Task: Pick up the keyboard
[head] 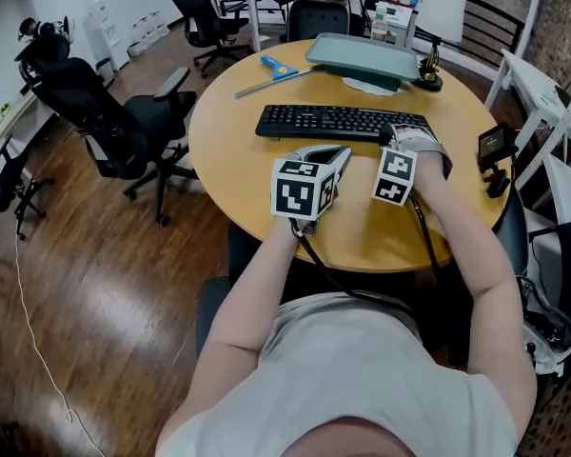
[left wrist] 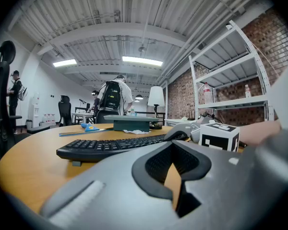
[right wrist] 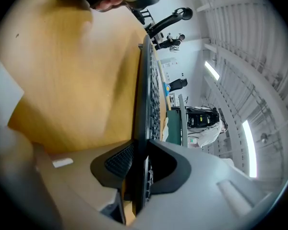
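As seen from the head view, the largest item is a round table [head: 247, 193] with a smooth, light wood-grain top, standing on a dark plank floor [head: 105, 303]. A black mesh-backed office chair [head: 109, 122] stands beside its left edge.

On the far half of the top lies the keyboard [head: 335, 122], a long, flat, black matte plastic rectangle. Its length runs left to right and its keys face up. Behind it sits a grey-green slab [head: 362, 57] with rounded corners.

Right gripper [head: 400, 139]: grey moulded shell, with a white cube of black square markers on its back. It is at the keyboard's right end. Its own view shows the two ribbed black pads closed onto the thin edge of the board, one on the key face and one on the underside.

Left gripper [head: 335, 153]: same build, just in front of the keyboard's near edge, not touching it. Its jaw tips are together, and only bare tabletop shows through the hollow behind them, so it holds nothing.

Smallest item: a blue-handled tool [head: 278, 67] with a long thin blade, at the far left of the top.
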Motion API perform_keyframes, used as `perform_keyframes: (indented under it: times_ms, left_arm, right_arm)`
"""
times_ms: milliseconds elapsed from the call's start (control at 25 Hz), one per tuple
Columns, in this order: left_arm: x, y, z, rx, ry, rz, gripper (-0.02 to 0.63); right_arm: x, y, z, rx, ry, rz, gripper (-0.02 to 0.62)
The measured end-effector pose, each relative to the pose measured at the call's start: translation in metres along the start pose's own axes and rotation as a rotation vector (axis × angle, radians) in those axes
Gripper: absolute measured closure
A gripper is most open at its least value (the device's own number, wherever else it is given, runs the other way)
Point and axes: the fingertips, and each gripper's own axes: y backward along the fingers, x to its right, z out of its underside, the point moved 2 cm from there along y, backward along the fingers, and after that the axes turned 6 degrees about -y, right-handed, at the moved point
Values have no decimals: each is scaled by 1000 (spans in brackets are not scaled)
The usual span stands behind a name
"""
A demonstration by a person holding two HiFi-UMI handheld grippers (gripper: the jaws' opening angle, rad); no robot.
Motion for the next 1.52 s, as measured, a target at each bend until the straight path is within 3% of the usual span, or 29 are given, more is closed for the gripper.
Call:
perform_keyframes:
  times_ms: [1000, 1520]
  left_arm:
    - [2, -1, 2, 2, -5, -3, 606]
    - [3, -2, 2, 1, -4, -3, 606]
  right_arm:
    - [30, 18, 2, 57, -43, 229, 520]
    - [87, 56, -3, 128, -87, 362, 517]
